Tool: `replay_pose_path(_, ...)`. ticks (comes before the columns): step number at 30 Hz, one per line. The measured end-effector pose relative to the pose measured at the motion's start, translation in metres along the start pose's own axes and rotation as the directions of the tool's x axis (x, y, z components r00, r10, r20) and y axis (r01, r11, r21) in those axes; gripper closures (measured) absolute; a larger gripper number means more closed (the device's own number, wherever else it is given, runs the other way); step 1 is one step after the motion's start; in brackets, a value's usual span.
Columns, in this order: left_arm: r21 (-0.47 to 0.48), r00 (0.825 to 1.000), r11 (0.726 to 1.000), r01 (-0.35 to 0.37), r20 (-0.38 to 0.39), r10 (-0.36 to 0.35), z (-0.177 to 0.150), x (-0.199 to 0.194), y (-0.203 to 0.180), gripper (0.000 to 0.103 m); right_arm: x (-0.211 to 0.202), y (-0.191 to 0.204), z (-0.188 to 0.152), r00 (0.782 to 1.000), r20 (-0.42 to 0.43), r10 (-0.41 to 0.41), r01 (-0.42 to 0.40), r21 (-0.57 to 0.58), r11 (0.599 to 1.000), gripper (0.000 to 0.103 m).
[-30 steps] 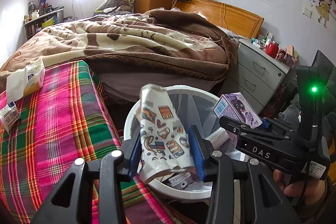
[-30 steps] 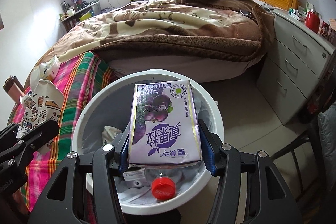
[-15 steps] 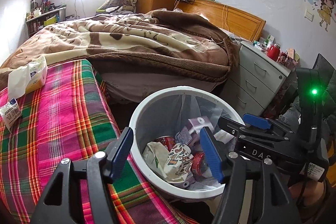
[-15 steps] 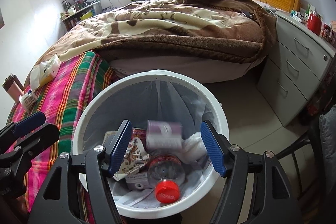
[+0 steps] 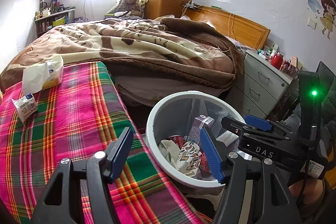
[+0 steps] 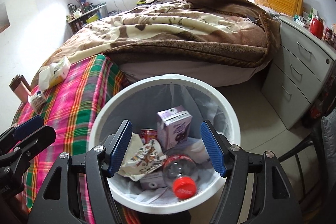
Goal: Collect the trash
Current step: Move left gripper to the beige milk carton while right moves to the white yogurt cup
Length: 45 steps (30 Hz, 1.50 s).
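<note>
A white bin [image 6: 231, 110] with a grey liner stands on the floor beside the plaid-covered table [image 5: 69, 123]. Inside lie a purple drink carton [image 6: 175, 127], a patterned paper wrapper [image 6: 147, 156], a red can [image 6: 148, 132] and a clear bottle with a red cap [image 6: 184, 185]. My right gripper [image 6: 166, 140] hangs open above the bin, nothing between its fingers. My left gripper [image 5: 167, 146] is open and empty over the bin's left rim [image 5: 151, 125] and the table edge. A tissue pack [image 5: 42, 77] and a small white packet [image 5: 25, 106] lie on the plaid cloth.
A bed with a brown blanket [image 5: 147, 49] fills the room behind the bin. A grey drawer unit [image 6: 298, 77] stands at the right, with a dark chair [image 6: 304, 156] near it. A pink bottle [image 6: 20, 87] sits at the table's far left.
Both grippers opened. The patterned wrapper fell from the left one and the purple carton from the right one into the bin. The left gripper then shifted left toward the table.
</note>
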<state>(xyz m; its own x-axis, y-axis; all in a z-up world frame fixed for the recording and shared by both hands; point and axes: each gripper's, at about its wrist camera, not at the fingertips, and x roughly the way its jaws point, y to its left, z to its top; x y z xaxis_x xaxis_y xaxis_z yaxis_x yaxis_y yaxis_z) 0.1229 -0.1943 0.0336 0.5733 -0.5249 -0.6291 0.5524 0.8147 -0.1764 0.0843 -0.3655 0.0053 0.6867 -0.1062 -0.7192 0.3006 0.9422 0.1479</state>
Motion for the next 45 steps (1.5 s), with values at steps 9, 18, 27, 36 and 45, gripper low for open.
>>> replay_pose_path(9,-0.033,0.998,0.998,-0.050,0.041,0.052,-0.006,-0.025,0.028,0.035,-0.008,0.024,-0.002,0.998,0.030,0.048,-0.047,-0.022,0.999,0.034)
replay_pose_path(18,-0.074,0.992,0.993,-0.097,0.073,0.103,-0.016,-0.049,0.060,0.035,-0.011,0.054,-0.005,0.990,0.061,0.126,-0.124,-0.045,0.991,0.034)
replay_pose_path(27,-0.140,0.980,0.977,-0.159,0.095,0.173,-0.025,-0.072,0.107,0.033,-0.011,0.088,-0.005,0.980,0.085,0.182,-0.175,-0.082,0.981,0.034)
replay_pose_path(36,-0.224,0.956,0.941,-0.252,0.091,0.278,-0.035,-0.095,0.170,0.031,-0.008,0.131,-0.003,0.961,0.090,0.261,-0.248,-0.131,0.960,0.034)
replay_pose_path(45,-0.333,0.931,0.884,-0.329,0.043,0.363,-0.049,-0.109,0.236,0.027,0.006,0.177,0.005,0.949,0.056,0.309,-0.294,-0.185,0.938,0.033)
